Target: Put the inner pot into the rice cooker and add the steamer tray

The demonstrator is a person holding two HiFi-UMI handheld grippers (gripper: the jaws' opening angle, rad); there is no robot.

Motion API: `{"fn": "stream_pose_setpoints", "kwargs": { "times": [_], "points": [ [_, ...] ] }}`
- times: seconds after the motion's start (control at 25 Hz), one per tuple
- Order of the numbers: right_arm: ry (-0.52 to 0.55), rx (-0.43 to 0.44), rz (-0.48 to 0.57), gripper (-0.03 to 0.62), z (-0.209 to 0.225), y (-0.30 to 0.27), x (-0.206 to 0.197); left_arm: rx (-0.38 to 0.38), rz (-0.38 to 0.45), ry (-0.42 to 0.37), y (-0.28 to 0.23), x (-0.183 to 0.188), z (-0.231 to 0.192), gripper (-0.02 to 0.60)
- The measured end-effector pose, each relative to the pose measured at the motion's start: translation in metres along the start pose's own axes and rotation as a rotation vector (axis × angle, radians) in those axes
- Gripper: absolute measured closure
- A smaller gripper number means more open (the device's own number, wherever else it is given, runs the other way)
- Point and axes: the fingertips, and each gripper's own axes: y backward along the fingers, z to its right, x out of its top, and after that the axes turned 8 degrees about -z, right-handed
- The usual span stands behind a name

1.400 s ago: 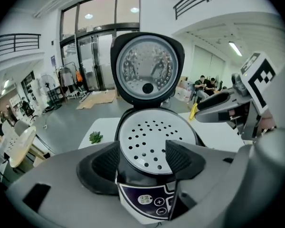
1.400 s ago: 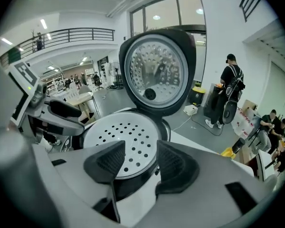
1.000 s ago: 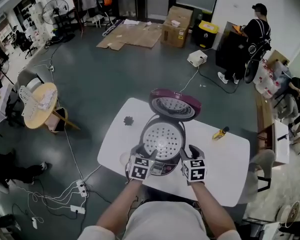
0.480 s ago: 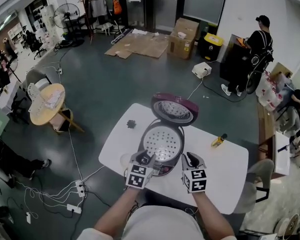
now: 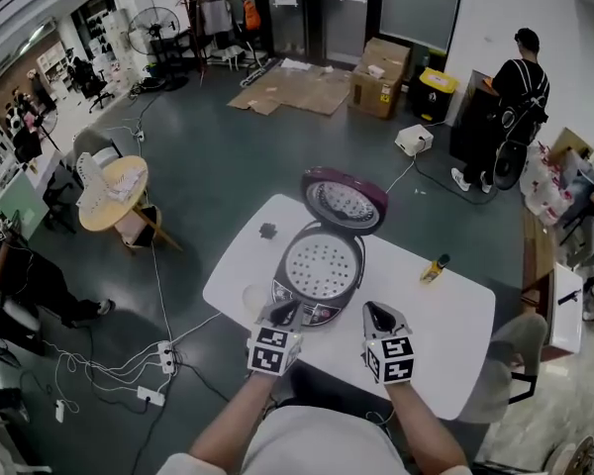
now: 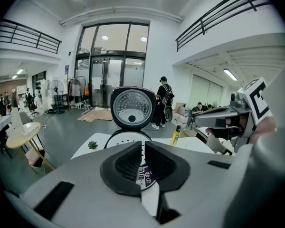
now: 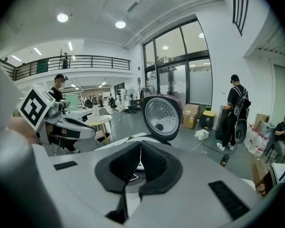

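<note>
We are closing the left gripper (image 5: 282,312): in the left gripper view its dark ribbed pads (image 6: 128,163) are standing with only a thin slit between them, and nothing is in that slit. The right gripper (image 5: 379,317) is fully closed and empty, its pads (image 7: 154,163) meeting in the right gripper view. We are holding both grippers side by side in front of us, forearms stretched forward, each pointing somewhat downward toward the rice cooker (image 5: 312,310). The left one is hanging over the cooker's front panel. The right one is over the white table (image 5: 455,334), just beside the cooker.

A second ago both pairs of jaws were spread wide at the near rim of the steamer tray (image 5: 321,265). Since then we have drawn them back toward us and off it. The perforated tray is sitting in the cooker's mouth as before, under the raised lid (image 5: 345,201). It is covering the inside, so we cannot make out the inner pot.
</note>
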Motion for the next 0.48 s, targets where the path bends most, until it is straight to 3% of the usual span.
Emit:
{"fn": "stream_pose_setpoints", "kwargs": {
  "times": [0.48],
  "points": [
    [0.012, 0.082, 0.056, 0.582, -0.018, 0.056, -0.006, 0.019, 0.118, 0.039, 0.064, -0.007, 0.030, 0.568]
  ]
}}
